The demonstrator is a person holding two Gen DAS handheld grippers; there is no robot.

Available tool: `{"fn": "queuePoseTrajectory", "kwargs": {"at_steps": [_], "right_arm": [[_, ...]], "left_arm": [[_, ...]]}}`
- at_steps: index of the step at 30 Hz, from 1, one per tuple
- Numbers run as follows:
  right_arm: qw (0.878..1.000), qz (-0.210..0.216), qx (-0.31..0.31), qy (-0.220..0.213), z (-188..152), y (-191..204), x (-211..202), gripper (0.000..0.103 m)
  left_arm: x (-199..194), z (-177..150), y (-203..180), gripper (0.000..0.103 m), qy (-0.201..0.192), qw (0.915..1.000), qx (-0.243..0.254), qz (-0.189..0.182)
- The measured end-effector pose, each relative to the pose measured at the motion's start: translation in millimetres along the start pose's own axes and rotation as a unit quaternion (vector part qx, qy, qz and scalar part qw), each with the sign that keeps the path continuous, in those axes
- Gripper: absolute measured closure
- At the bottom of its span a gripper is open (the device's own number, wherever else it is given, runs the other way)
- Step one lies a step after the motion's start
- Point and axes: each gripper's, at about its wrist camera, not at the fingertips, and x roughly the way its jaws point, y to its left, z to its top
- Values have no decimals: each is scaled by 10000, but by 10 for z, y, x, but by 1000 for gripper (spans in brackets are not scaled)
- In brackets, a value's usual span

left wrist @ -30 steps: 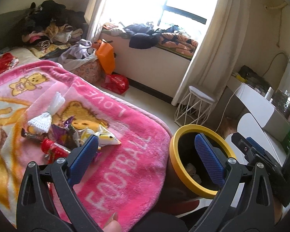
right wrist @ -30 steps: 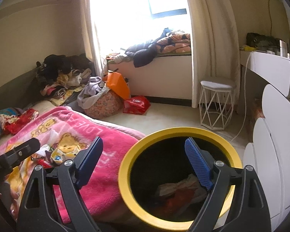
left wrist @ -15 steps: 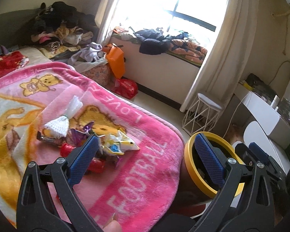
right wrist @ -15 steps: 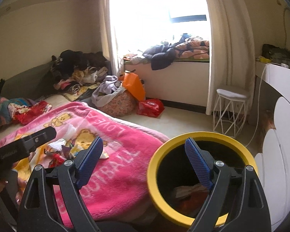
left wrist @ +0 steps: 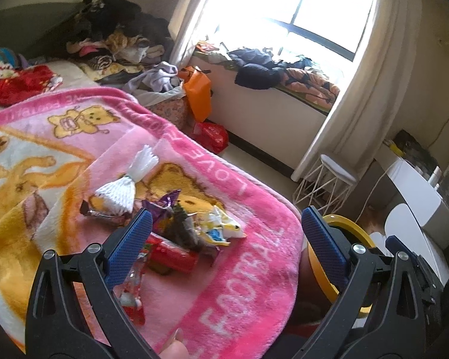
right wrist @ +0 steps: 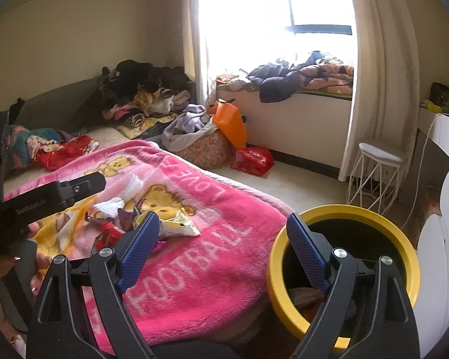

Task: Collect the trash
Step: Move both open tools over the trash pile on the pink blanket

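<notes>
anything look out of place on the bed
Yes: a heap of trash sits on the pink blanket near its foot: a white foam fruit net, a purple wrapper, a yellow-white snack packet and a red wrapper. The yellow-rimmed bin stands beside the bed.

Bare pink blanket [left wrist: 248,293] separates the wrapper pile [left wrist: 176,224] from the yellow-rimmed bin [right wrist: 344,272]. The bin mouth is open; the right tool [right wrist: 221,233] stands partly across it.

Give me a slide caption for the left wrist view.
Open left gripper above snack wrappers on pink blanket, yellow-rimmed bin alongside.
</notes>
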Motion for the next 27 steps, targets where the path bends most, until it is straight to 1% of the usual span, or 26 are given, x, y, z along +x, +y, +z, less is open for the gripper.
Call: {"fn": "queuePoseTrajectory", "kwargs": {"at_steps": [13, 17, 20, 22, 24, 25, 27], "right_arm": [[9982, 299, -482, 190, 23, 450, 247, 19], [9964, 432, -643, 334, 13, 597, 399, 19], [9942, 566, -725, 550, -1, 698, 555, 19], [9927, 612, -786, 679, -17, 742, 652, 25], [9902, 698, -858, 856, -31, 791, 773, 34], [9890, 707, -896, 939, -40, 815, 823, 35], [9861, 741, -1005, 1094, -60, 865, 932, 42]], "left_arm": [[26, 41, 446, 11, -25, 9988, -277, 402], [28, 80, 624, 11, -24, 9976, -388, 569], [49, 129, 754, 11, -9, 9967, -450, 681], [74, 163, 829, 11, 8, 9960, -466, 761], [109, 205, 925, 11, 58, 9952, -518, 834], [128, 224, 969, 11, 83, 9948, -534, 863], [173, 246, 1034, 11, 153, 9946, -548, 871]]}}
